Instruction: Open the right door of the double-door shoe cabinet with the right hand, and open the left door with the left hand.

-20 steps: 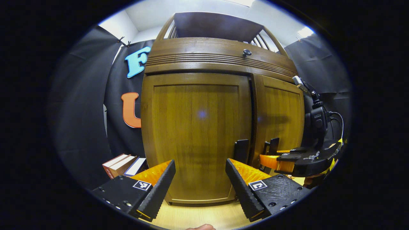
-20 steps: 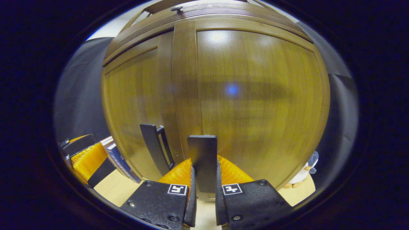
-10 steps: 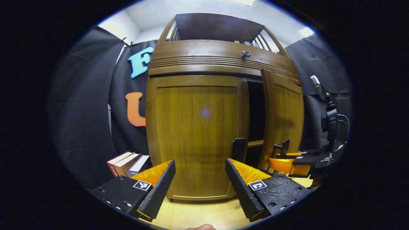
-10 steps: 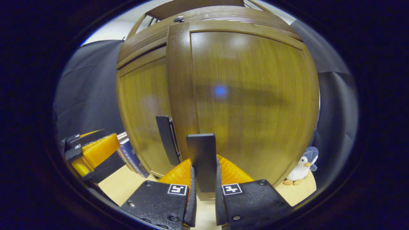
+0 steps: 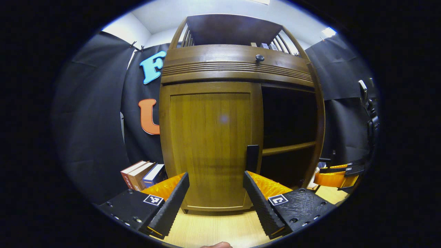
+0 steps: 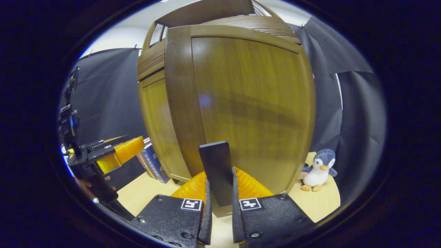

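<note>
Between the right claw's (image 6: 219, 193) two fingers sits the black handle (image 6: 216, 170) of the right door (image 6: 248, 103), both pressing it, with that door swung wide. Ahead of the left claw (image 5: 216, 191), gaping and empty, the left door (image 5: 210, 144) stays closed, one handle (image 5: 252, 158) beside the dark opening. Three books (image 5: 141, 172) lean nearby; one penguin toy (image 6: 318, 170) stands on the floor.

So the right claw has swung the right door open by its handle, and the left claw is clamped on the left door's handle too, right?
Not quite. The left claw is open, short of the left door's handle, as the left gripper view shows. The right claw does grip the right door's handle.
</note>
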The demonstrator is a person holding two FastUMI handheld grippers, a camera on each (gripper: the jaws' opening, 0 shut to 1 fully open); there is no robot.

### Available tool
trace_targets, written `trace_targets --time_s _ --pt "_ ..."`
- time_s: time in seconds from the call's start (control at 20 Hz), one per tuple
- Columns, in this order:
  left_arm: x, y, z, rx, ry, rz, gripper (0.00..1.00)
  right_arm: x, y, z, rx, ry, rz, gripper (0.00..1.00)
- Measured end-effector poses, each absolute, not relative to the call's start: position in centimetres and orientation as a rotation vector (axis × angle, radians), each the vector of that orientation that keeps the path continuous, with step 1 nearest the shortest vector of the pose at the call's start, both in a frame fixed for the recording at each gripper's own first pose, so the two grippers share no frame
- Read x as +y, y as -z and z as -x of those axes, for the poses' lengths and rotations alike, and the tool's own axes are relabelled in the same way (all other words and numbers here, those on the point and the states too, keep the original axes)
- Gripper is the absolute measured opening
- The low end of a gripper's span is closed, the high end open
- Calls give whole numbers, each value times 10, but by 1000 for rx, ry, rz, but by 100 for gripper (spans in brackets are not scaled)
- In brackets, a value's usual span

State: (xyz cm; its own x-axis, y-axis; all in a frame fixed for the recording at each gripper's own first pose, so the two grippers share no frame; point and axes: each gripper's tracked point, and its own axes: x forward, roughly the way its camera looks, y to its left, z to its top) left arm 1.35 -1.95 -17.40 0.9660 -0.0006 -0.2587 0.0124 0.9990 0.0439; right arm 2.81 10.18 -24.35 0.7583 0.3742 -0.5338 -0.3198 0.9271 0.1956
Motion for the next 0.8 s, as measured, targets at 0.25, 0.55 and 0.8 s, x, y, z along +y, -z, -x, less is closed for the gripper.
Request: trace_targets --time_s 0.25,0.55,0.8 --pt "-35 170 -7 262 14 -48 95 63 235 -4 607 -333 -113 27" --pt "-57 167 1 266 40 -54 95 27 227 13 598 -304 -96 22" --pt "-71 163 3 265 49 -52 95 -16 221 25 587 -231 -67 17"
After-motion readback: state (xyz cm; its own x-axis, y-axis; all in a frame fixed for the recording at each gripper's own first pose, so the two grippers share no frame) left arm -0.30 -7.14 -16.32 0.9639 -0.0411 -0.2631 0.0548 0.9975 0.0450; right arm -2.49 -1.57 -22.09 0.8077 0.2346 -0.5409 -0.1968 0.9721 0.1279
